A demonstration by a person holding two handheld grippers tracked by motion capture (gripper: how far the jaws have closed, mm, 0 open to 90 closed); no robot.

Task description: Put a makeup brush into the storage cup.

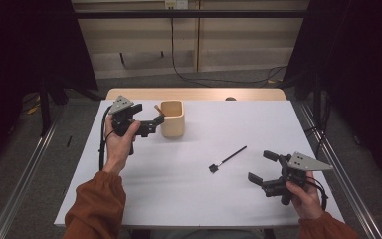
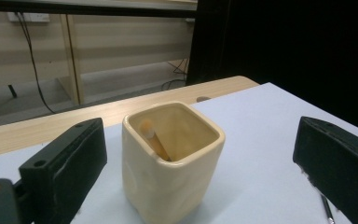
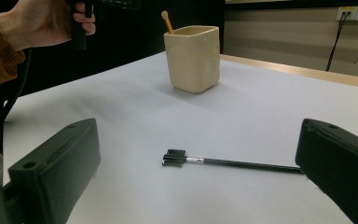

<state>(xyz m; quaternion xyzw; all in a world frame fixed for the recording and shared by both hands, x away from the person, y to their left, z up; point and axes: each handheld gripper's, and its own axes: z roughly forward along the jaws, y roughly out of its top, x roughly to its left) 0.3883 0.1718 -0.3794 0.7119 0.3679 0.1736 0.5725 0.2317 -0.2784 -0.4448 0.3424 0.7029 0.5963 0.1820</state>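
I am holding my left claw (image 1: 155, 121) up by the cream cup (image 1: 172, 118), near the far side of the white table (image 1: 189, 199). Its two black jaws are standing wide apart and they are holding nothing. In the left gripper view the cup (image 2: 171, 161) is sitting between the jaws, but neither jaw is touching it. A little stick with an orange-tan tip (image 2: 154, 139) is leaning inside the cup, against its rim. I am seeing that tip poking out over the rim in the high view too (image 1: 157, 108).

I am holding my right claw (image 1: 264, 168) low over the near right part of the table. Its jaws are also wide open, and nothing is between them.

A small black brush (image 1: 227, 159) is lying flat on the table, out in the open. It is sitting between my two claws, closer to the right one, and well apart from the cup. In the right gripper view the brush (image 3: 228, 162) is lying just in front of the open jaws, with its bristly end pointing to the left and its thin handle running toward the right jaw. Behind it the cup (image 3: 193, 58) is standing upright, and my left hand (image 3: 46, 21) is hanging up in the corner.
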